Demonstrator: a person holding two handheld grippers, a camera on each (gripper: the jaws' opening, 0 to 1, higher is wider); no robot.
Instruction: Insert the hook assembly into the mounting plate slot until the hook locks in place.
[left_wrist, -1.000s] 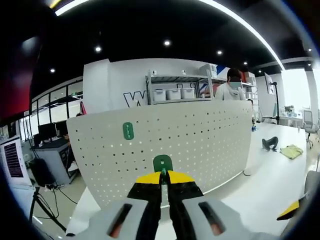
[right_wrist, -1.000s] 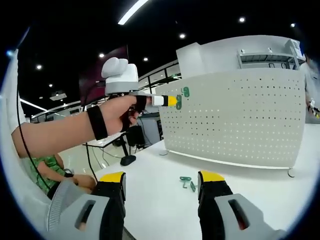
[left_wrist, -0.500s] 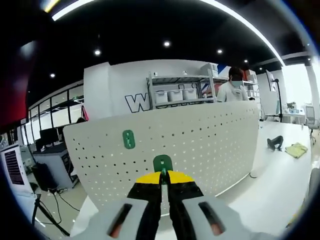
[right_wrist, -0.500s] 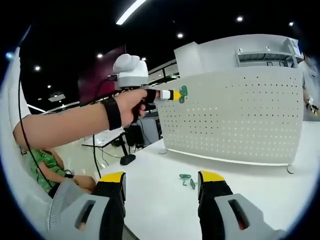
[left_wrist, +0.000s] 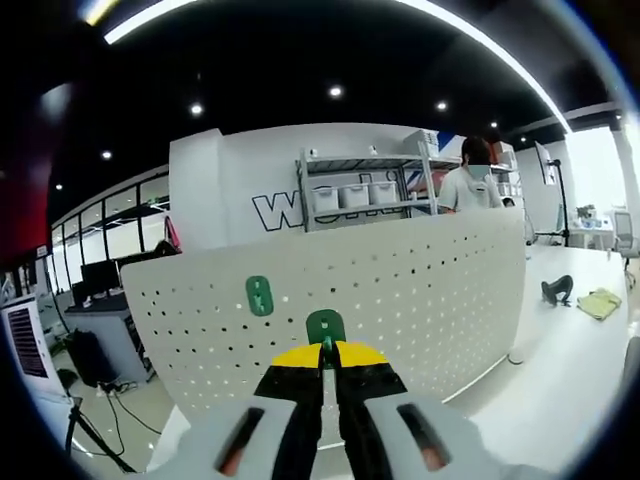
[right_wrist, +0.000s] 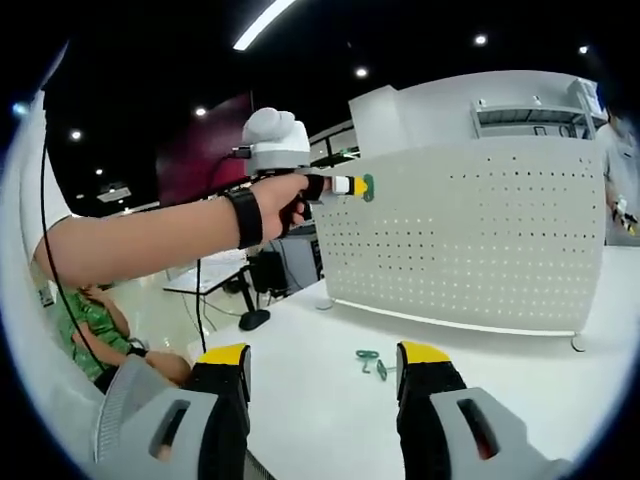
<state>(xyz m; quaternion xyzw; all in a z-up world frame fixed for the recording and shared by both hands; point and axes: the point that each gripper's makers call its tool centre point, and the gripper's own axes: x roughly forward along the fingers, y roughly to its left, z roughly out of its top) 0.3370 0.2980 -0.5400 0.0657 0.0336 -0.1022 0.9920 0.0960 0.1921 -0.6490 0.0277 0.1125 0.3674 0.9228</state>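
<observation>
In the left gripper view, the left gripper (left_wrist: 324, 352) is holding its yellow-tipped jaws pressed together on a green hook (left_wrist: 325, 326), whose rounded top is sticking up just above the tips. Straight beyond it, the white perforated mounting plate (left_wrist: 420, 290) is standing upright on the white tabletop (left_wrist: 560, 380), curving across the view; whether the held hook is touching the plate cannot be told. A second green hook (left_wrist: 259, 295) is already sitting on the plate's face, up and to the left of the held one. Farther along the tabletop, a dark object (left_wrist: 557, 290) and a yellow-green cloth (left_wrist: 598, 303) are lying well apart from the plate. Behind the plate, a person (left_wrist: 478, 185) is standing beside a metal shelf (left_wrist: 355, 180) carrying white bins.

In the right gripper view, the right gripper (right_wrist: 326, 352) is hanging low over the tabletop (right_wrist: 330, 410) with its jaws standing wide apart and holding nothing. Between them, farther out, two small green hook pieces (right_wrist: 372, 362) are lying loose on the tabletop, in front of the plate (right_wrist: 470, 240). Higher up, a hand (right_wrist: 275, 203) is reaching in from the left with the other gripper, its tip bringing the green piece (right_wrist: 367, 186) right at the plate's upper left corner.
</observation>
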